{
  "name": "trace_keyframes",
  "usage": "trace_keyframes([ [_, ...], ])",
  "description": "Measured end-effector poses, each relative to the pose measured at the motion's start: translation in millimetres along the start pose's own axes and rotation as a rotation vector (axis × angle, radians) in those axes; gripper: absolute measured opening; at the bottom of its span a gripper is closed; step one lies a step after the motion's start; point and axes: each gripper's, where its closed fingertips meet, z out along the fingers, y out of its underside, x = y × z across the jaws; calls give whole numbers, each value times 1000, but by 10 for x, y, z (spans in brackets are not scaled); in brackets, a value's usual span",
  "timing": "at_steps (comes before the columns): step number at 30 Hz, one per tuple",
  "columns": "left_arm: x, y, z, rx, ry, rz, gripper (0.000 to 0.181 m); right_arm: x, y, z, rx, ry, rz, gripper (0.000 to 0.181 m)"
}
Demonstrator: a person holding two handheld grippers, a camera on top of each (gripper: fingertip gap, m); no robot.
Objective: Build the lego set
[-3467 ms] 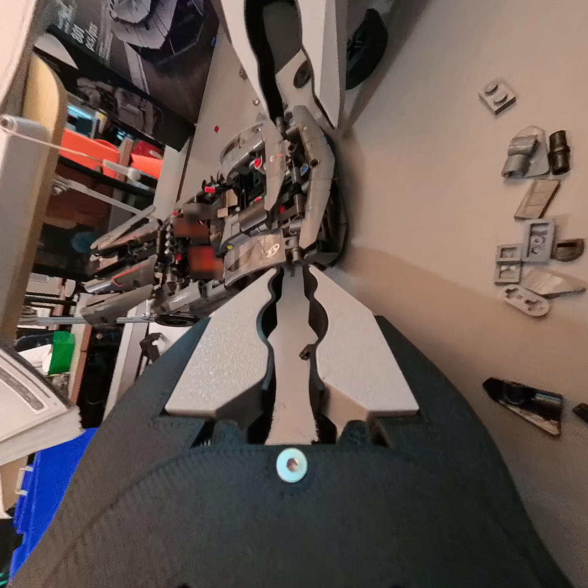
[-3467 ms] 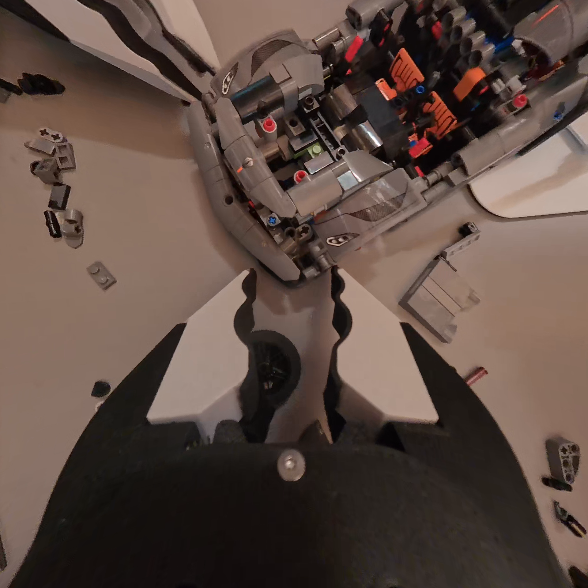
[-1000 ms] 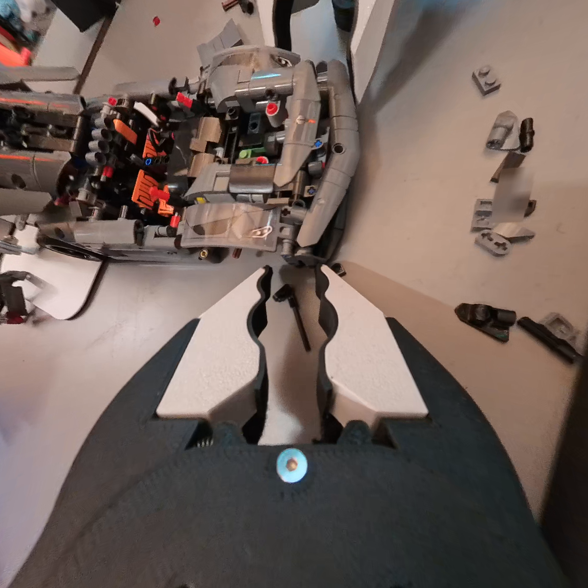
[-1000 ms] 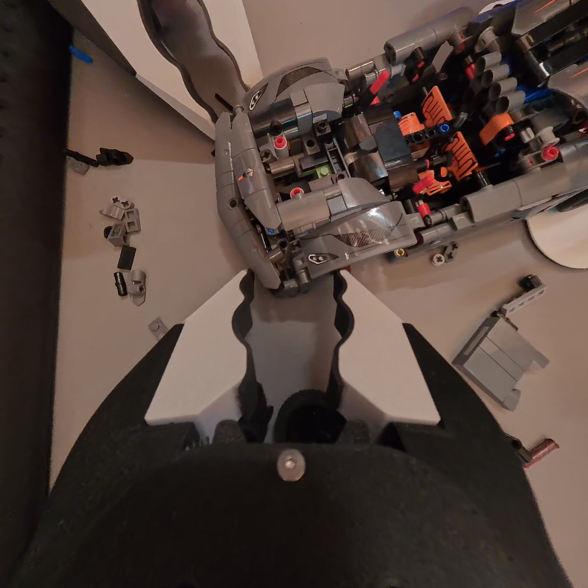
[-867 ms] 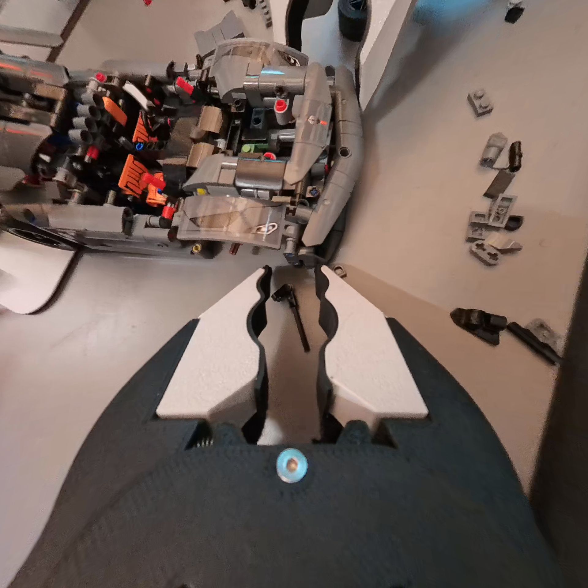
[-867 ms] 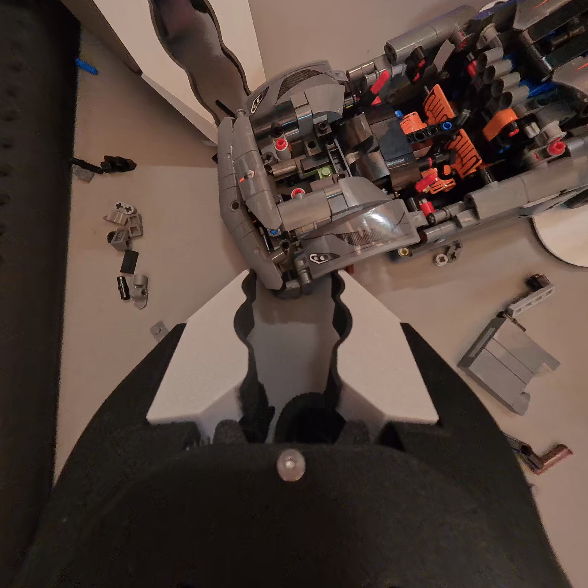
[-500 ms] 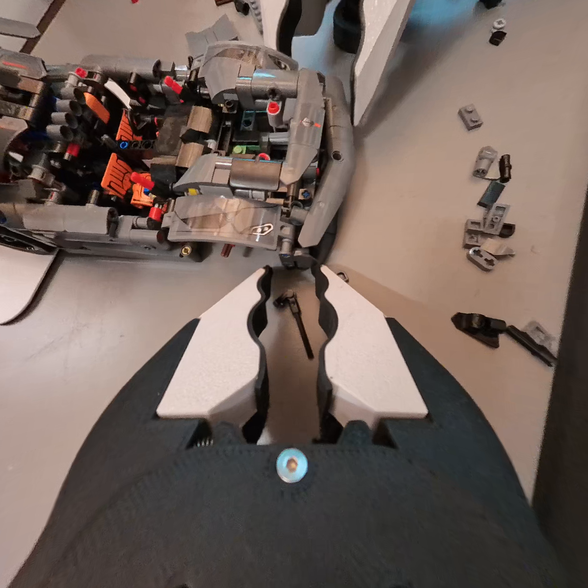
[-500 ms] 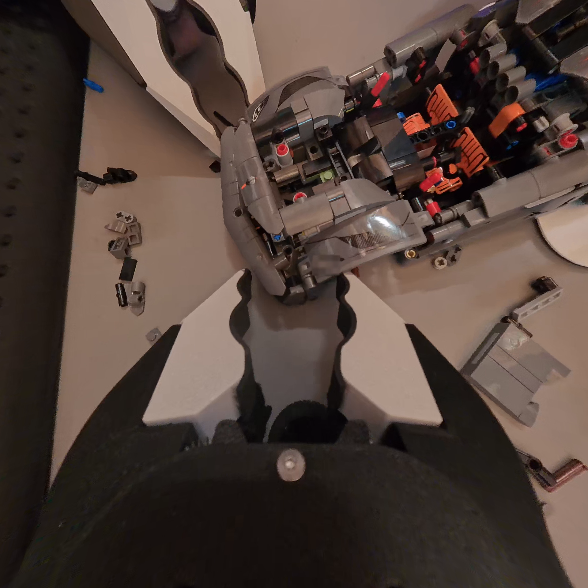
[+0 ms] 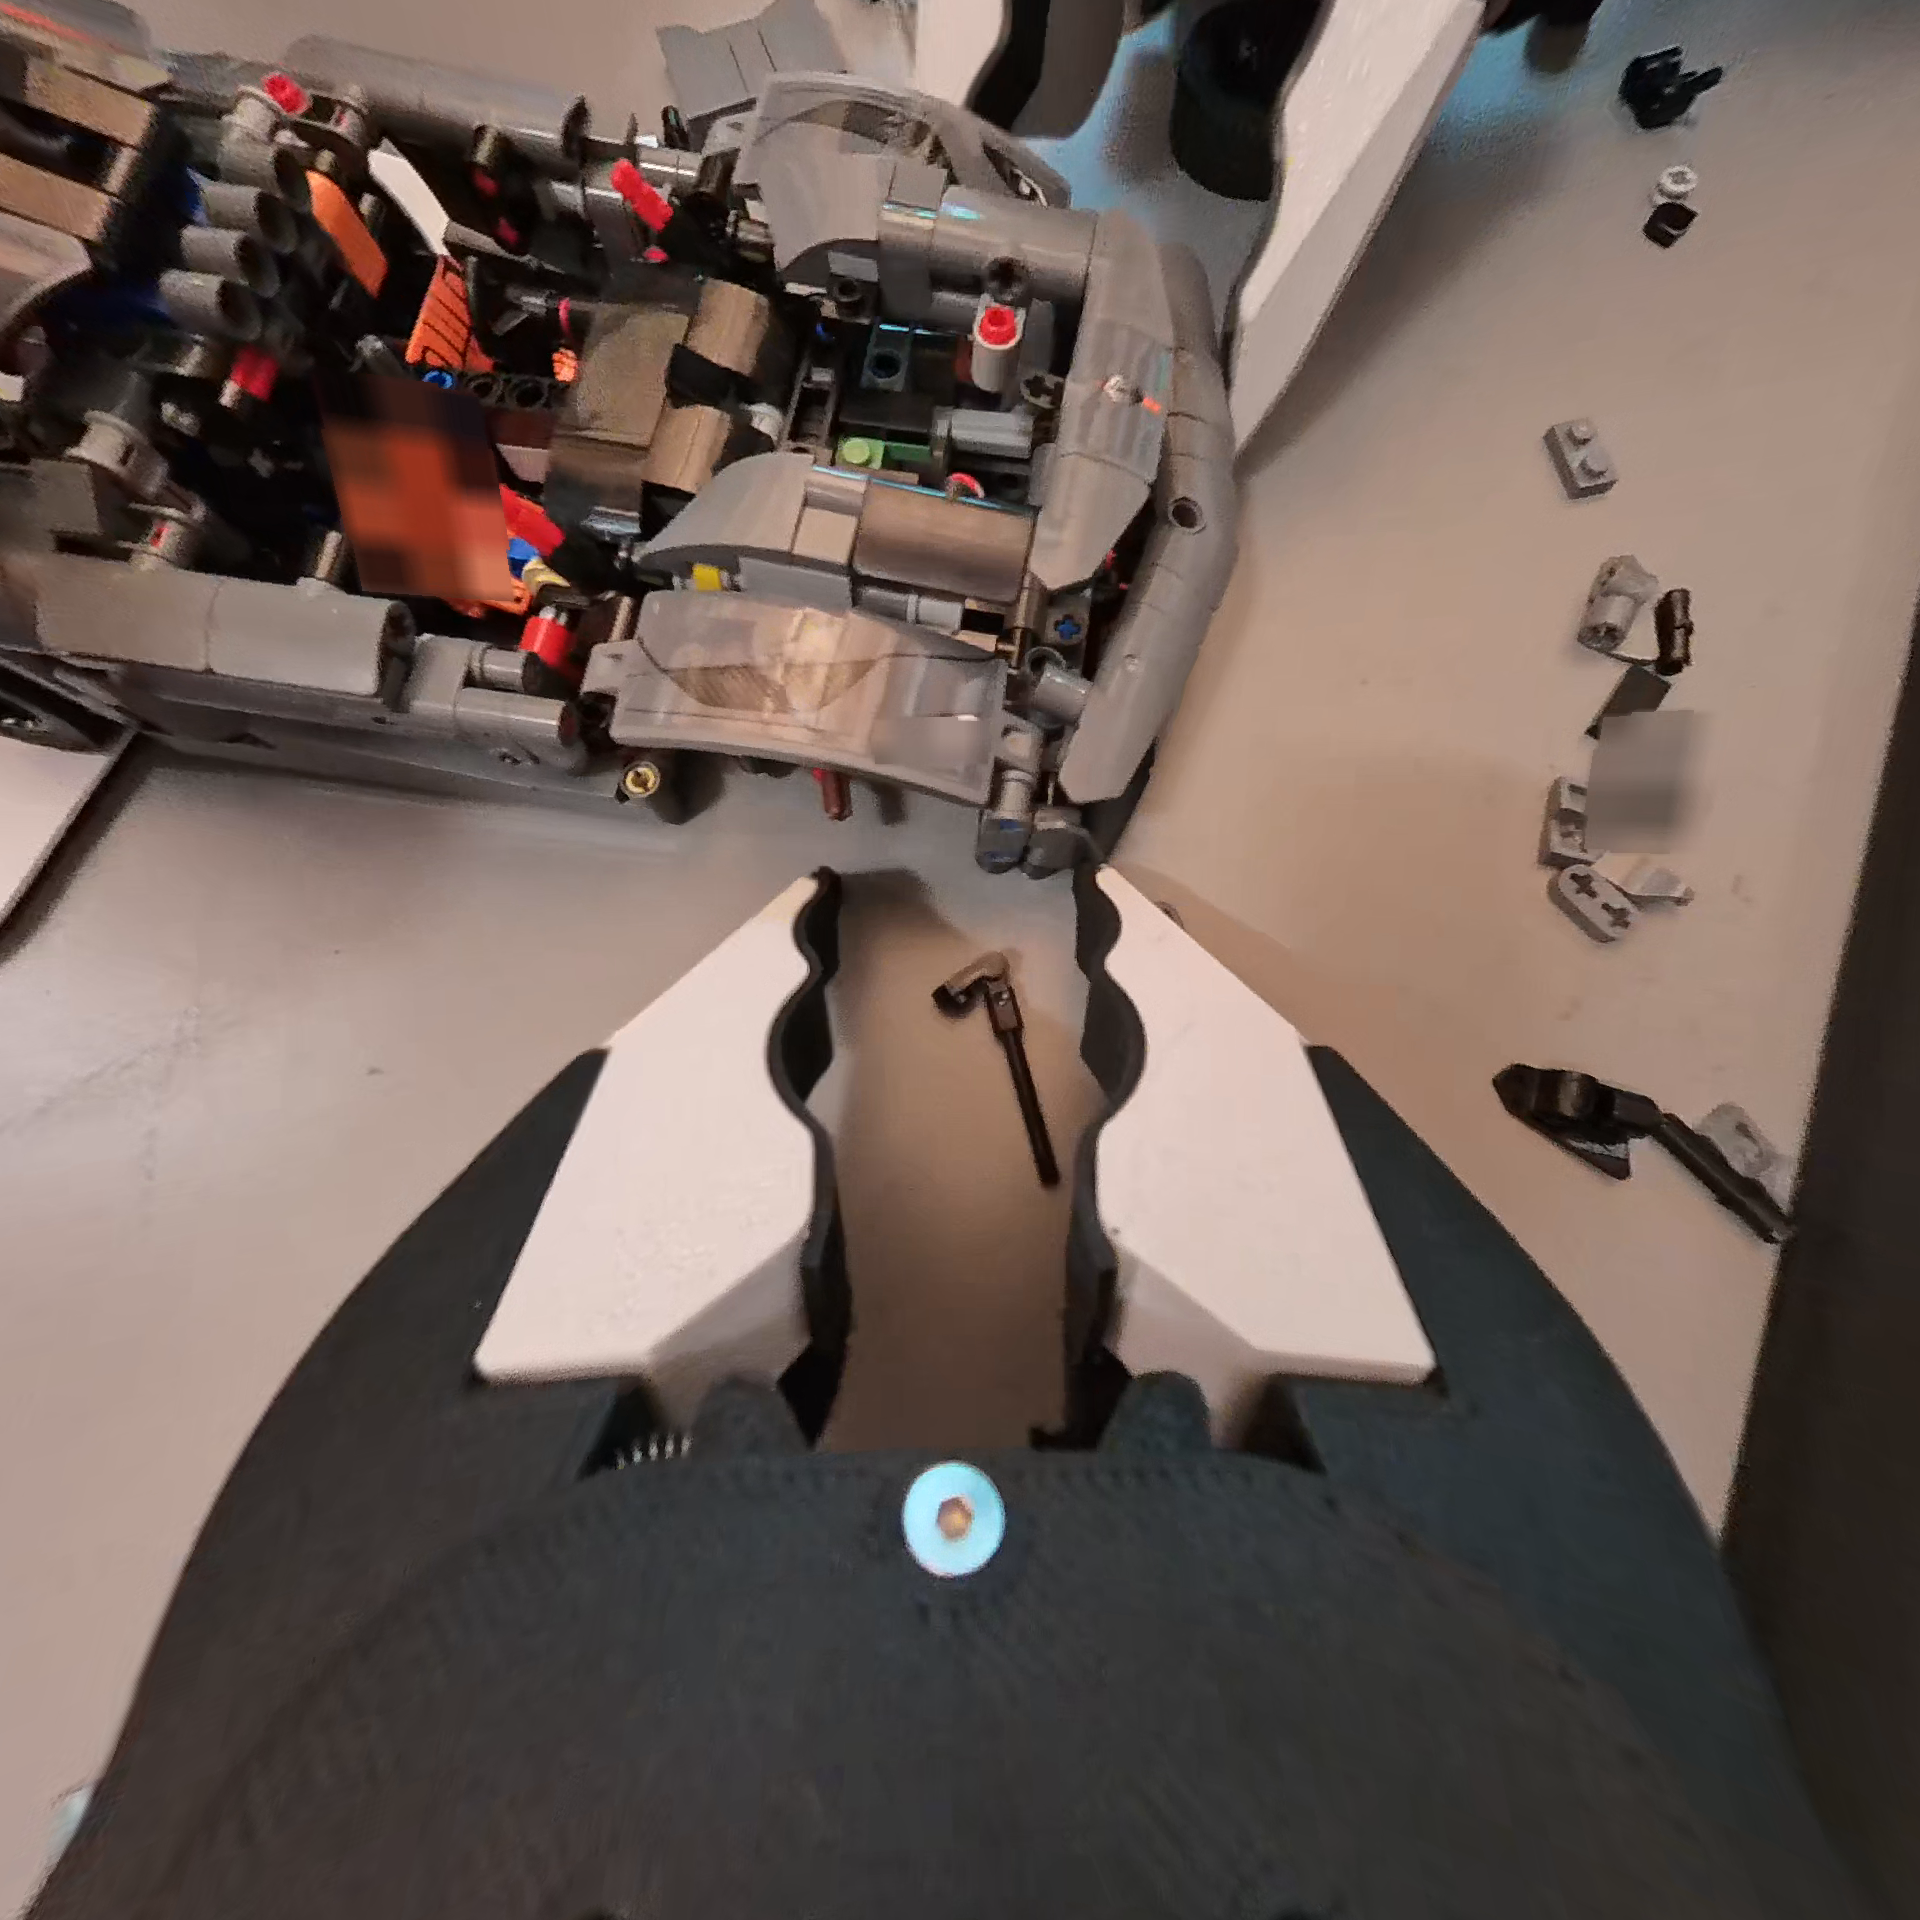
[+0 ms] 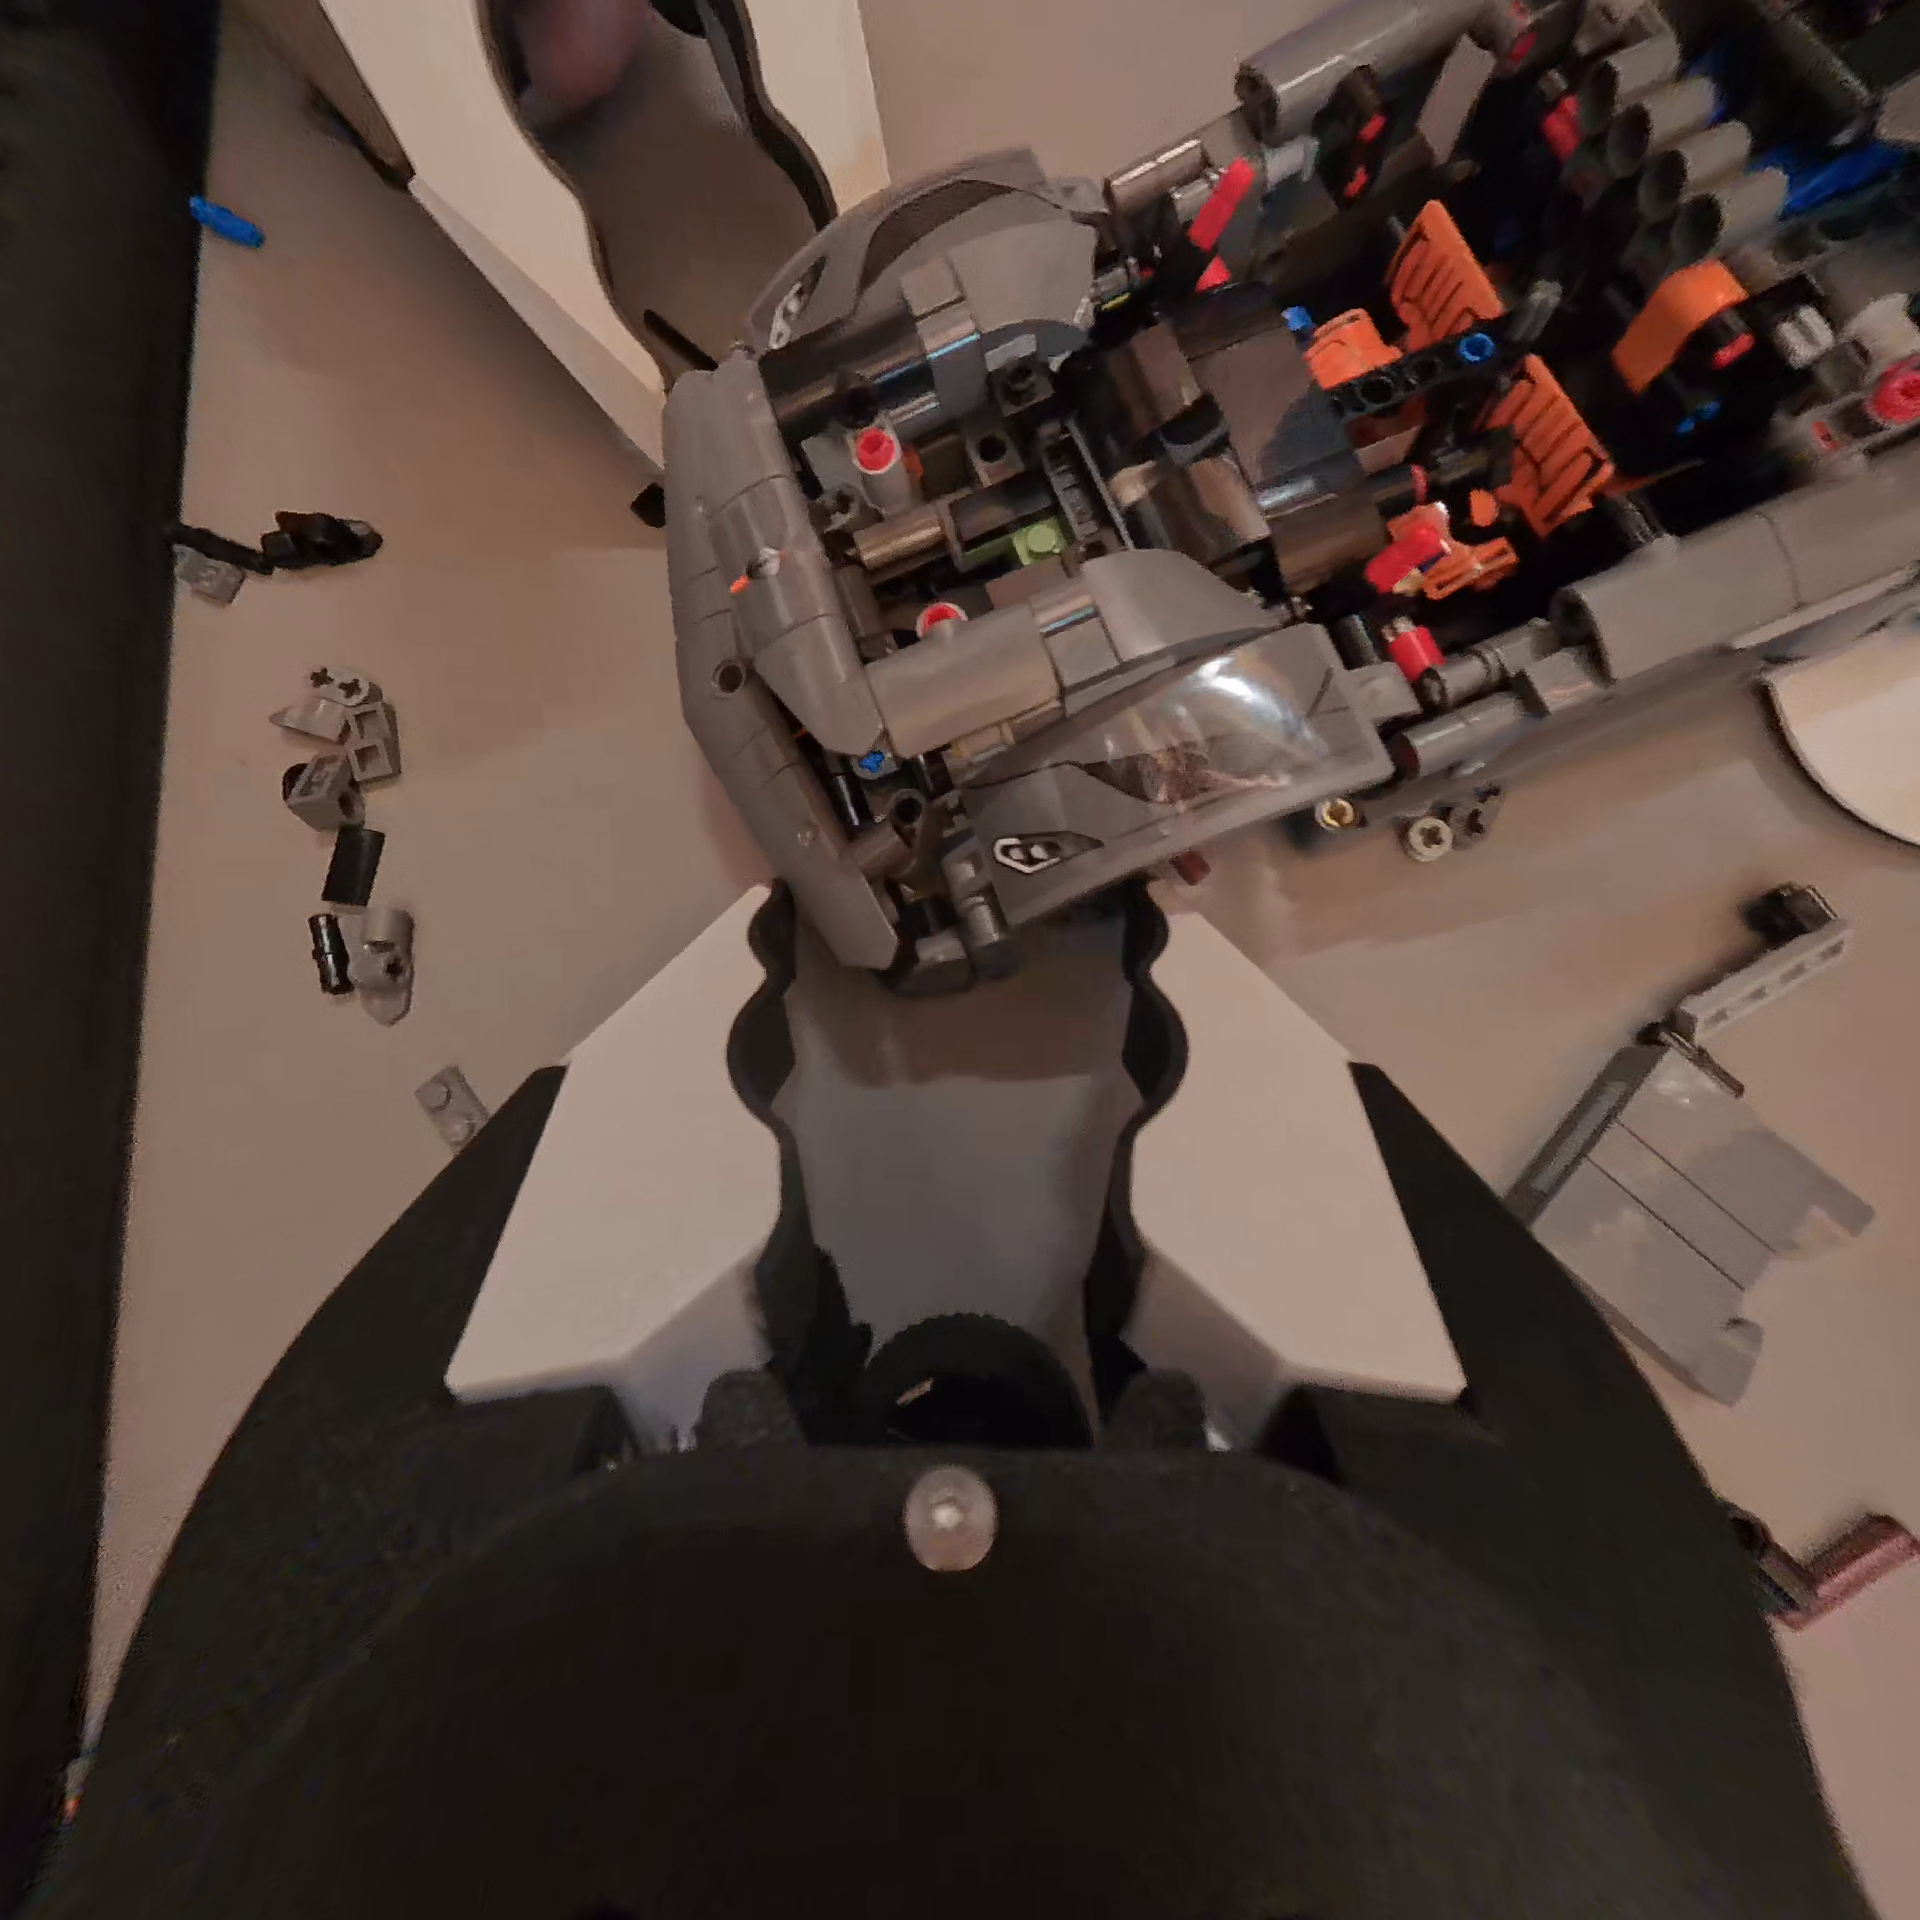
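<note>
The grey lego car [image 9: 831,540], with its orange and black insides showing, lies on the table. My left gripper [image 9: 951,894] is open just short of the car's front corner. A black axle with a connector [image 9: 1003,1049] lies on the table between its fingers. My right gripper [image 10: 956,914] is open, and the car's [image 10: 935,675] other front corner sits between its fingertips. I cannot tell if it touches them. A black wheel [image 10: 956,1371] lies deep between the right fingers. Each gripper shows at the top of the other's view.
Small grey and black loose pieces [image 9: 1600,748] and a black part [image 9: 1558,1101] lie right of the left gripper, by a dark edge [image 9: 1849,1039]. A grey panel [image 10: 1683,1216] and a reddish pin [image 10: 1839,1558] lie right of the right gripper. Small pieces [image 10: 353,769] lie to its left. My right tips are roughly 15 cm from the reddish pin [image 10: 1839,1558].
The left jaws were nearly shut at the car's front 3.5 s ago. They are wider now, over the black axle. Both grippers have come closer to the car's front.
</note>
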Motion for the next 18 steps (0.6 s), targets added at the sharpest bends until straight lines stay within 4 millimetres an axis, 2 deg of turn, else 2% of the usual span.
trace_keyframes([
  [2,26,-2,8,-3,30,-13,40,-45,-6,12,-1,-23,-17,53],
  [8,83,-37,45,-2,51,2,45,-91,-21,31,1,-61,-35,49],
  [9,90,-43,49,-2,53,5,44,-128,-19,32,-3,-87,-35,37],
  [13,106,-52,58,-2,57,12,42,-146,-20,41,-7,-100,-33,37],
  [18,172,-73,73,1,76,41,30,-149,-21,41,-8,-110,-26,35],
])
